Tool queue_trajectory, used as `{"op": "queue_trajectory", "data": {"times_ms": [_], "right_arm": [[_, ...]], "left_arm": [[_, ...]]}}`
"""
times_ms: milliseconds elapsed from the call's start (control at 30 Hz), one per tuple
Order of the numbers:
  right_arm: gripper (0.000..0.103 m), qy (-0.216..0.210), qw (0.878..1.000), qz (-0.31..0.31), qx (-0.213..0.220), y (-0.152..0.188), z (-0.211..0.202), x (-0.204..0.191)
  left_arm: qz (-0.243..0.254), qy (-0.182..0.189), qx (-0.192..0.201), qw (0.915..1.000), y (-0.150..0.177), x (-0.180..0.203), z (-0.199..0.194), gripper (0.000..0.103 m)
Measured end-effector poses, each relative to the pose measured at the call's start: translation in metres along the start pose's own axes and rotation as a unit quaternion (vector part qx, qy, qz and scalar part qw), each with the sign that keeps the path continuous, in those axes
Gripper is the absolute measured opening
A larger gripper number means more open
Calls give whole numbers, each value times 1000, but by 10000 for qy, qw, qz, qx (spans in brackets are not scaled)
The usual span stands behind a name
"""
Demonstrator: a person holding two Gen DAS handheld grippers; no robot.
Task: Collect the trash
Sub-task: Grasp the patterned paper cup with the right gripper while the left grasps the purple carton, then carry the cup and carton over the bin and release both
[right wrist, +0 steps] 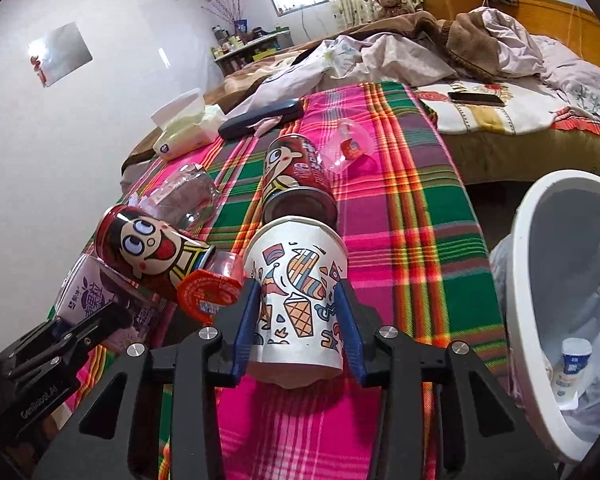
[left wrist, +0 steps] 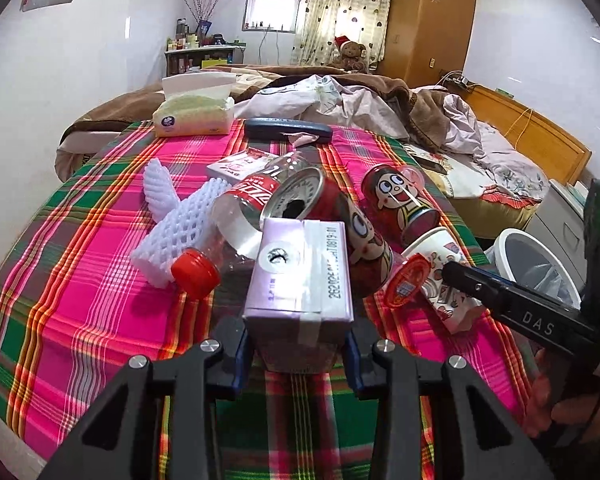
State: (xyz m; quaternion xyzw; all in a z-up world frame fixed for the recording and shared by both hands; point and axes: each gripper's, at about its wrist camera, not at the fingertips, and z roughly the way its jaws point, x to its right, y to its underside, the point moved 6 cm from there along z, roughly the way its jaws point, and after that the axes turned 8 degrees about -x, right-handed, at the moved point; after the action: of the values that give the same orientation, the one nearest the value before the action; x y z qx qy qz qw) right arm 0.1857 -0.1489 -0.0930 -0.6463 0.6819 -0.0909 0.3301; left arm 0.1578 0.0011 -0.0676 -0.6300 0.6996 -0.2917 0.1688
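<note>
My left gripper (left wrist: 298,344) is shut on a purple milk carton (left wrist: 300,272), held just over the plaid tablecloth (left wrist: 80,300). My right gripper (right wrist: 298,332) is shut on a patterned paper cup (right wrist: 296,292) lying on its side; the cup also shows in the left wrist view (left wrist: 440,268). Around them lie two red cartoon cans (left wrist: 396,200) (right wrist: 156,256), a clear cola bottle with a red cap (left wrist: 196,272), a red-lidded jelly cup (right wrist: 208,292), a clear plastic cup (right wrist: 348,148) and white foam netting (left wrist: 172,216).
A white trash bin (right wrist: 532,280) with a plastic liner stands off the table's right edge, a small bottle inside. A tissue box (left wrist: 196,112) and a dark case (left wrist: 288,130) sit at the table's far side. A bed with rumpled bedding (right wrist: 460,52) lies behind.
</note>
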Motion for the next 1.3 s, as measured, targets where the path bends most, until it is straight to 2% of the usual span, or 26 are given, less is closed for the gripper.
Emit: {"op": "queue_trajectory", "data": {"times_ms": [767, 1300], "right_arm": [[37, 126, 9987, 122, 489, 13, -39, 7], [37, 238, 9953, 414, 838, 14, -71, 33]], "left_arm": [[138, 80, 238, 9996, 15, 16, -36, 39], [632, 304, 315, 9970, 6, 64, -45, 39]]}}
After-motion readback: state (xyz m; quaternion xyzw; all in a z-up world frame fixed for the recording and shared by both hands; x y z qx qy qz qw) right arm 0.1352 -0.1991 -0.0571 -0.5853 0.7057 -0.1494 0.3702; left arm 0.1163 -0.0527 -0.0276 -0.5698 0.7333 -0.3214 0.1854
